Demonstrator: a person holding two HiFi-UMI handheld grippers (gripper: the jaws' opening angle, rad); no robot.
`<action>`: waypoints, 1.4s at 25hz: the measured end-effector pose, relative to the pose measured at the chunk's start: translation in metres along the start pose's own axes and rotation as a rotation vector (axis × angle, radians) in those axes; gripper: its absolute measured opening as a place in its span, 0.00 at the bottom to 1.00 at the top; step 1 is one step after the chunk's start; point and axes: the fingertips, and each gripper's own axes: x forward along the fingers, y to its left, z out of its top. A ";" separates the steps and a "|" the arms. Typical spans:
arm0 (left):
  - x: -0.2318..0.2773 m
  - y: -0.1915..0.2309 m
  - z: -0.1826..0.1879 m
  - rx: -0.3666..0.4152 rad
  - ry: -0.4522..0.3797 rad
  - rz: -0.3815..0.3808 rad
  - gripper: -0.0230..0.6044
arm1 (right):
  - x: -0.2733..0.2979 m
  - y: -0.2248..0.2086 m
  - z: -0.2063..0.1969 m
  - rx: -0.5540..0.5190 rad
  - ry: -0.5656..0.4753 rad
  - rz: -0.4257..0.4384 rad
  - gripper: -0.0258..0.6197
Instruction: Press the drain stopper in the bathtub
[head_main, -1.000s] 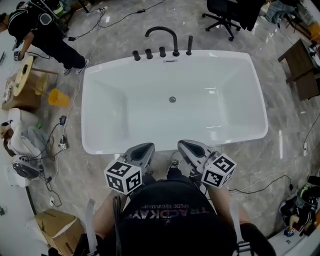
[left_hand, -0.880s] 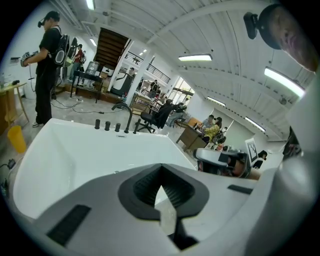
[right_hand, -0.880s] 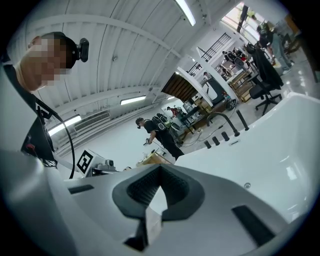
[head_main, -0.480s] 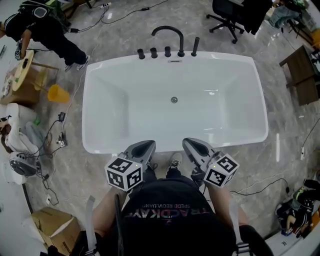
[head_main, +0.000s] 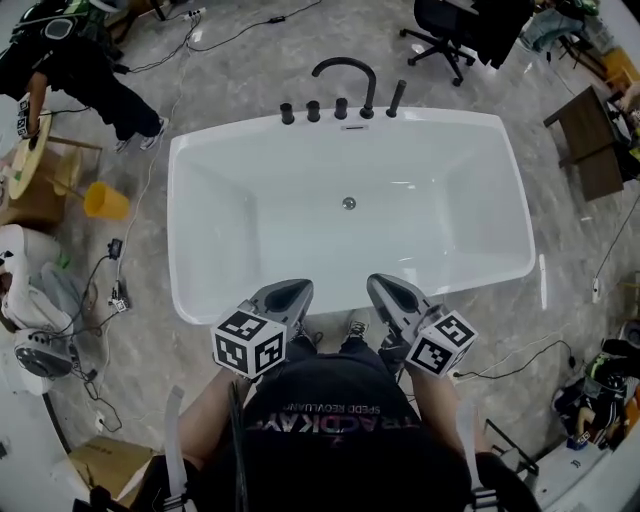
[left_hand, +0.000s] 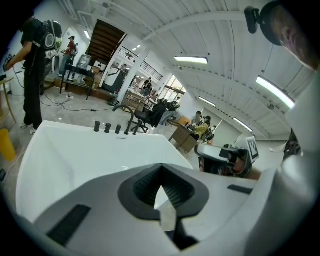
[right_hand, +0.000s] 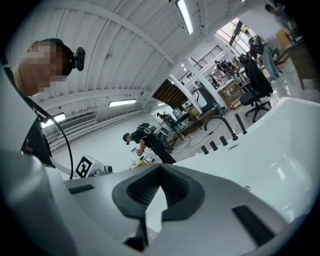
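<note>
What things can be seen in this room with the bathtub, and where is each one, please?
bathtub: one, white, centre of the floor
drain stopper: one, grey metal, middle of the tub bottom
faucet: one, black, far rim
knobs: three, black, left of the faucet
office chair: one, black, beyond the tub
yellow container: one, floor left of the tub
other person: one, dark clothes, far left
cardboard box: one, brown, near left
left claw: grey, shut, holding nothing, before the near rim
right claw: grey, shut, holding nothing, beside it
</note>
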 end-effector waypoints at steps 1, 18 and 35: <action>-0.002 0.004 0.000 0.002 0.007 -0.012 0.04 | 0.004 0.004 0.000 0.000 -0.003 -0.010 0.06; 0.037 0.009 0.002 -0.019 0.040 -0.017 0.04 | 0.009 -0.033 0.003 -0.016 0.063 -0.039 0.06; 0.131 0.002 -0.029 -0.141 0.067 0.172 0.04 | 0.005 -0.184 -0.002 -0.047 0.268 0.068 0.06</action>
